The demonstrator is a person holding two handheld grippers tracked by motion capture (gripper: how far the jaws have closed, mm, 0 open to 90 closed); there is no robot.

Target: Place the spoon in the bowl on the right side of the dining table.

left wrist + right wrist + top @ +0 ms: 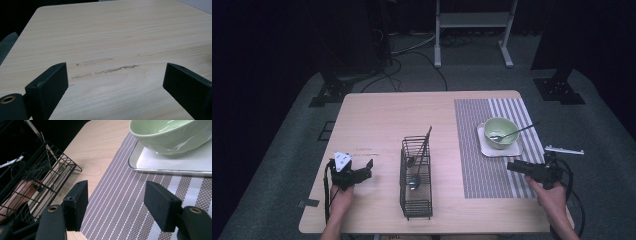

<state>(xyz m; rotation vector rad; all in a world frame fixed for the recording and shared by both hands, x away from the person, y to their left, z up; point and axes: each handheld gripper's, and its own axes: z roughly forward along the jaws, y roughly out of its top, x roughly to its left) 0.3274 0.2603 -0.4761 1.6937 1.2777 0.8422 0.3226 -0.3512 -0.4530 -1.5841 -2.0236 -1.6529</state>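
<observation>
At the near edge of the desk (377, 115) the person's left hand (341, 197) holds the left tongs (362, 169) low over bare wood, well left of the wire basket; in the left gripper view the tongs (115, 82) stand wide apart with nothing but scuffed wood grain between the jaws. On the near right, the right hand (552, 195) holds the right tongs (514, 166) over the striped placemat (482, 165), pointing leftward; in the right gripper view these tongs (116, 203) are also spread open and empty, hanging above the placemat (120, 202). Between the two hands, near the middle front of the desk, sits a black wire basket (416, 175) with a dark ladle (413, 181) lying inside and a long utensil handle (426, 140) leaning up out of its far end; the basket (32, 185) appears left of the right tongs, beside the mat's edge. Just beyond the right tongs, a green bowl (501, 132) rests on a white square tray (486, 149) on the placemat, a spoon (512, 133) lying in it with the handle jutting out to the right. The bowl (172, 135) and tray (172, 161) lie ahead of the open jaws, apart from them. A pale strip (564, 149) lies off the desk's right edge.
</observation>
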